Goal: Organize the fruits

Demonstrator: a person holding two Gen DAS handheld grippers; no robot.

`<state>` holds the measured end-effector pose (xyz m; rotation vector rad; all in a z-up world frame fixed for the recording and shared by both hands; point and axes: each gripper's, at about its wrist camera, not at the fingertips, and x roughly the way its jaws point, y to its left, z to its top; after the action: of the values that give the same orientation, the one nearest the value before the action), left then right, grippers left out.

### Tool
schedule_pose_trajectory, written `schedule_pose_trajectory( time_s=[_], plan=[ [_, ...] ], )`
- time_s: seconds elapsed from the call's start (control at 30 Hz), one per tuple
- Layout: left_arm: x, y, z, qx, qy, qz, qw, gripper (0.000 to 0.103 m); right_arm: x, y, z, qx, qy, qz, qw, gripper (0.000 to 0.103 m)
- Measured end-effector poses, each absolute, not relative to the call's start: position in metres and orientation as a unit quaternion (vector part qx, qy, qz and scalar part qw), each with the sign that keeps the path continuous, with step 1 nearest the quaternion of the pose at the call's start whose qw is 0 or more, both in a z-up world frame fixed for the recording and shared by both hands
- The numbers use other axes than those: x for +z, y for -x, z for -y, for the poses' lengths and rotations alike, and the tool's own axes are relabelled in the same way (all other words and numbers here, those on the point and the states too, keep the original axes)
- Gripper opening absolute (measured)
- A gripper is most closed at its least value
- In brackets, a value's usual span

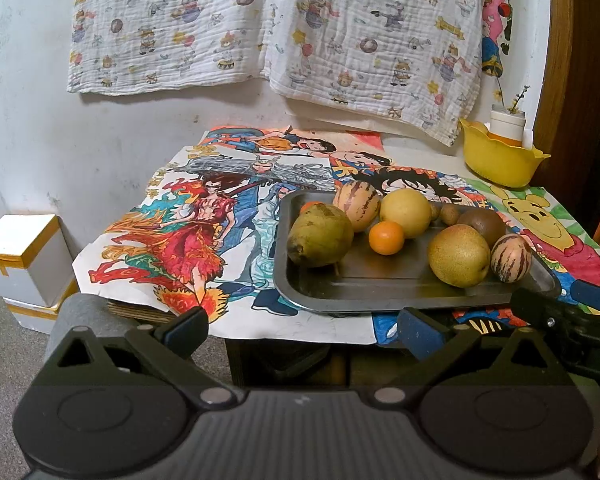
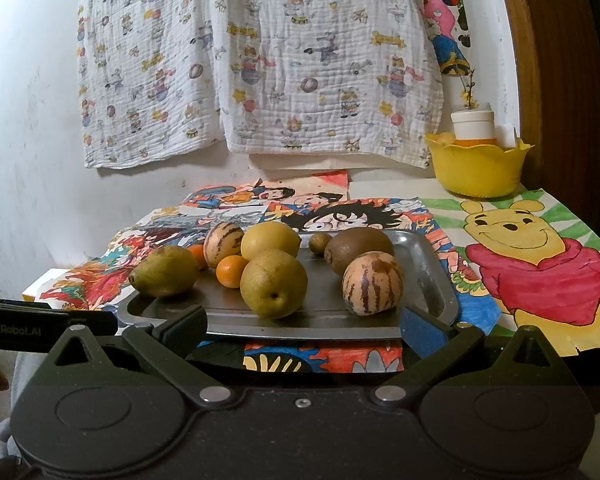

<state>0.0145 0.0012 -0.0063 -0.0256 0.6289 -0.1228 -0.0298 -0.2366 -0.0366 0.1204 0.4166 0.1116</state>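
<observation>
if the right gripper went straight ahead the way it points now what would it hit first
Probably the near rim of the metal tray, which lies just ahead of the open right gripper. If it passed above the rim, the round yellow-brown pear comes next; depth is unclear.

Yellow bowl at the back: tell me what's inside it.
The yellow bowl holds a white-capped container with an orange base and a flowering twig. Its wall hides whatever lies lower down.
</observation>
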Motion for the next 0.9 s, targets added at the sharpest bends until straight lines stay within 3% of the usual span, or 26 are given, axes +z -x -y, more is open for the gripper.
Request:
schedule_pose_trajectory(
  time_s=[0.9],
  plan=[
    [-0.0063,-0.0138,-0.0011,-0.060,0.012,-0.309,0.949,0.103,-0.0390,0.0289,0.2379,0.056,-0.060,-0.210,0.974,0.102]
  ],
)
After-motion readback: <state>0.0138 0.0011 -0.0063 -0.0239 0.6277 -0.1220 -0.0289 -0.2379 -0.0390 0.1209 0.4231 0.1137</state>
